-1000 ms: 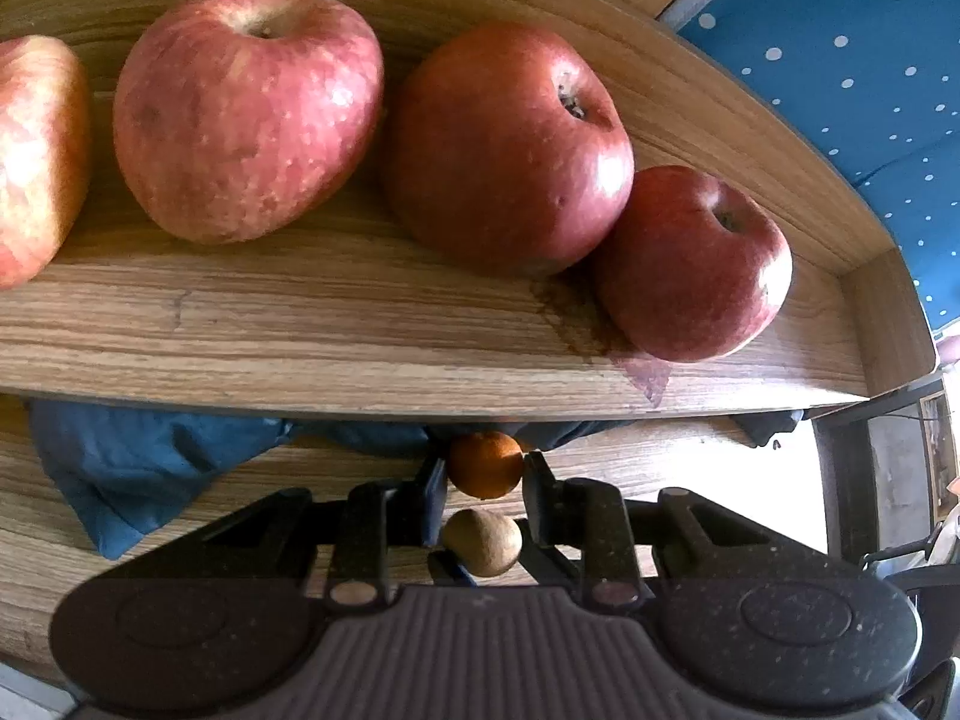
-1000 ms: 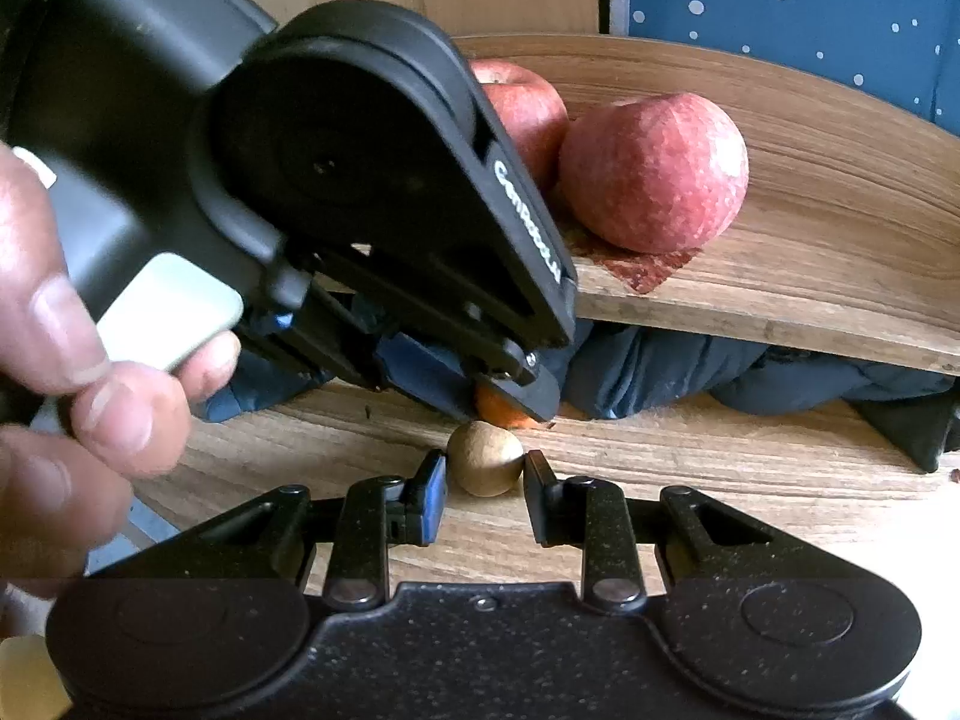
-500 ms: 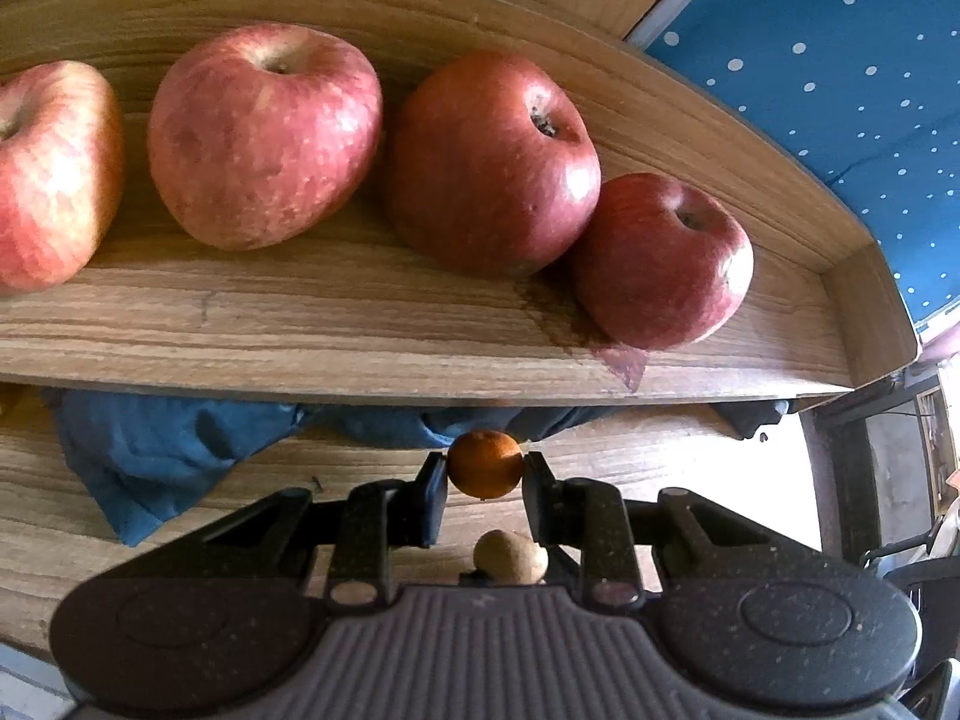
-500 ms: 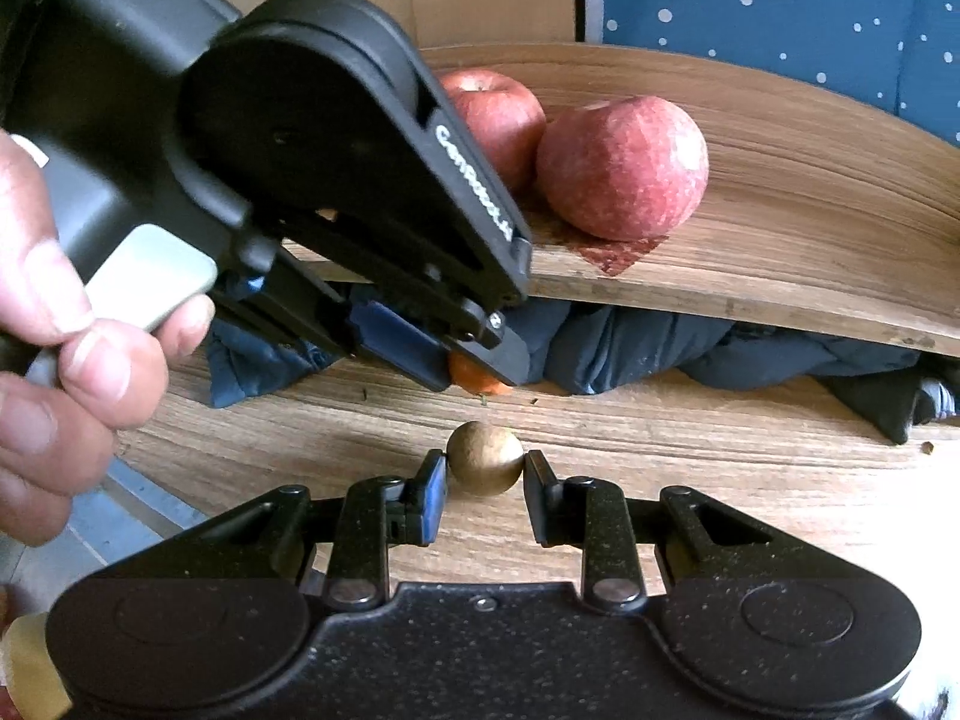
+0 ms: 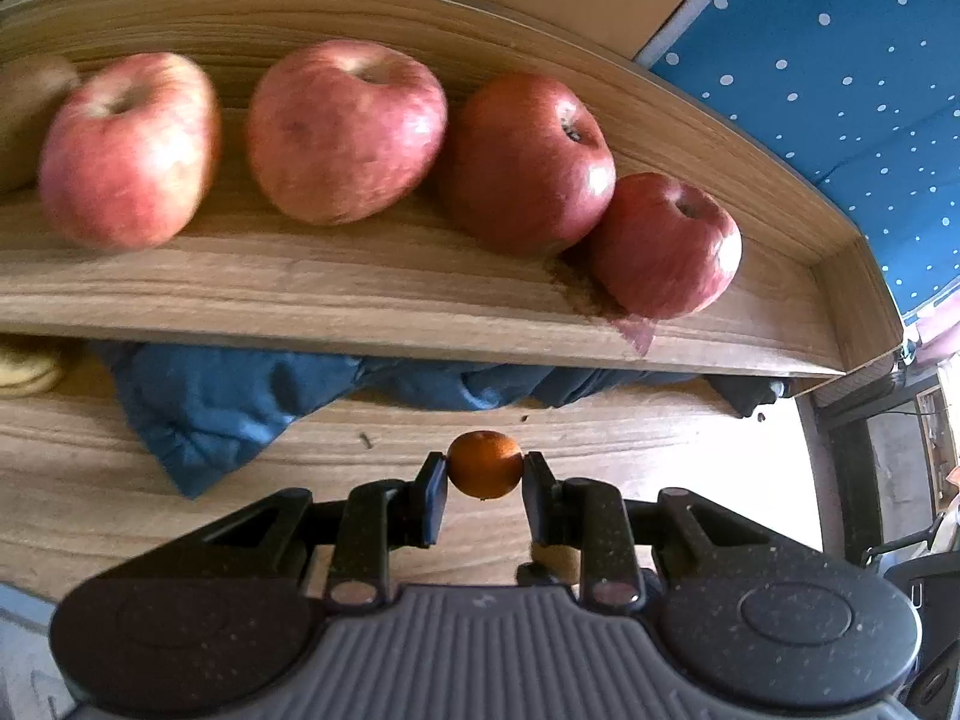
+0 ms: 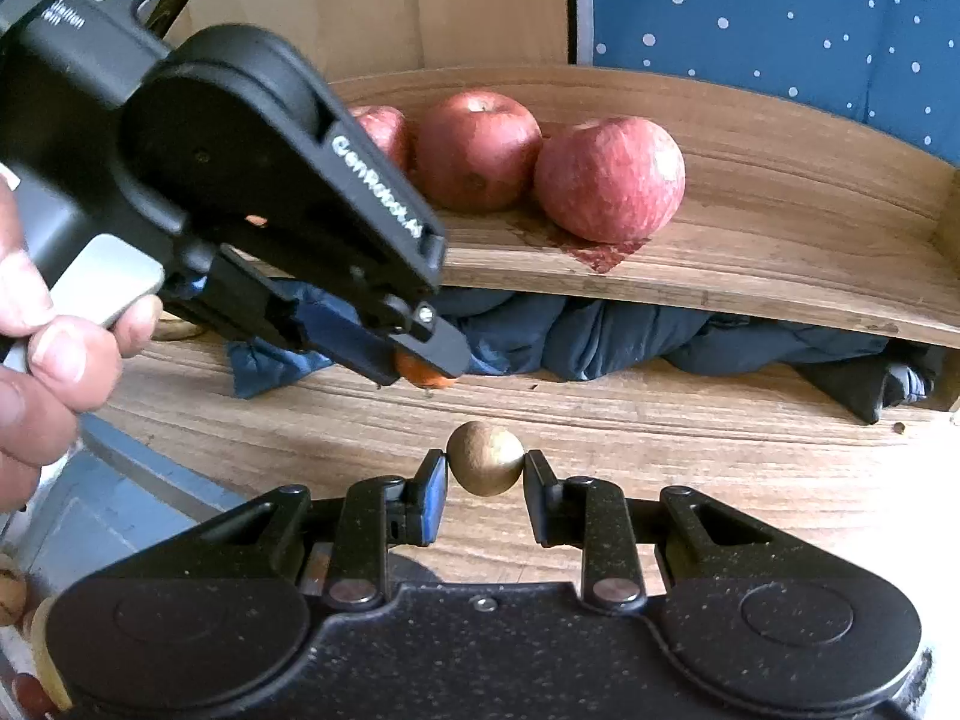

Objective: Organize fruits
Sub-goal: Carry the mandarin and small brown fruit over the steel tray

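Pinching small orange fruit (image 5: 485, 464) in my left tongs (image 5: 483, 468), brown round fruit (image 6: 485, 458) in right tongs (image 6: 485, 463); apple shelf (image 5: 384, 294) lying ahead, above both.

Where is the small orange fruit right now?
In the left wrist view, the small orange fruit is pinched in the left claw, above the wooden surface, just in front of the blue cloth under the apple shelf.
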{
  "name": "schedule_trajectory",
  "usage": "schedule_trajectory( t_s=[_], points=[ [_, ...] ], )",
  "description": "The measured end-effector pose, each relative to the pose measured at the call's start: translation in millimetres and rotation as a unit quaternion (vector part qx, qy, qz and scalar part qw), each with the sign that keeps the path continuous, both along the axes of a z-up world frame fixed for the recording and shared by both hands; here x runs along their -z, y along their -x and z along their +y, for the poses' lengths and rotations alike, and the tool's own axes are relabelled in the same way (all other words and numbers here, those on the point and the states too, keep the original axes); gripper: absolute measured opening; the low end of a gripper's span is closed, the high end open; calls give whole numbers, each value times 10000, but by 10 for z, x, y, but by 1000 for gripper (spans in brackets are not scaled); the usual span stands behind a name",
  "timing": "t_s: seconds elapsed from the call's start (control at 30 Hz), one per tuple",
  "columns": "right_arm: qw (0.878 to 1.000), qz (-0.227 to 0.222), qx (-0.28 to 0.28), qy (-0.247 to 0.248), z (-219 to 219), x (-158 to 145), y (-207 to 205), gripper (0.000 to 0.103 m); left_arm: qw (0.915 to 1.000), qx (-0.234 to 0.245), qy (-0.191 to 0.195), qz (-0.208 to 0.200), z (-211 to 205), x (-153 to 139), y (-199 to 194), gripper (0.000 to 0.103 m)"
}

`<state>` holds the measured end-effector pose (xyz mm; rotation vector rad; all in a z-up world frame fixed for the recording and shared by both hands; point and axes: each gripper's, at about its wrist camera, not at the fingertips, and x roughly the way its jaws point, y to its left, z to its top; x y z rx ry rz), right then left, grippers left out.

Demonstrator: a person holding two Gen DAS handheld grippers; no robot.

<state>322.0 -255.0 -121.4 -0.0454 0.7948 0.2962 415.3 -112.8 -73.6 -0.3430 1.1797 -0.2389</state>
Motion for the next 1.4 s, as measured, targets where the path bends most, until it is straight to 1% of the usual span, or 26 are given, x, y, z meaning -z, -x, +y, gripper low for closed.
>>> schedule_trajectory(
  t_s=[0.23, 0.43, 0.87, 1.4],
  points=[
    [10000, -22, -57, -3, -21, -22, 56, 29, 9999, 6, -111, -16, 119, -48, 170, 29],
    [9998, -18, -216, 16, 17, -23, 123, 29, 9998, 22, -179, 1, 224, -74, 335, 29],
    [9988, 16, -484, 37, 151, -20, 396, 29, 9996, -8, -260, 93, 352, -45, 649, 29],
    [9981, 212, -573, 30, 194, 10, 664, 29, 9991, 23, -351, 247, 466, 21, 1003, 29]
  ],
)
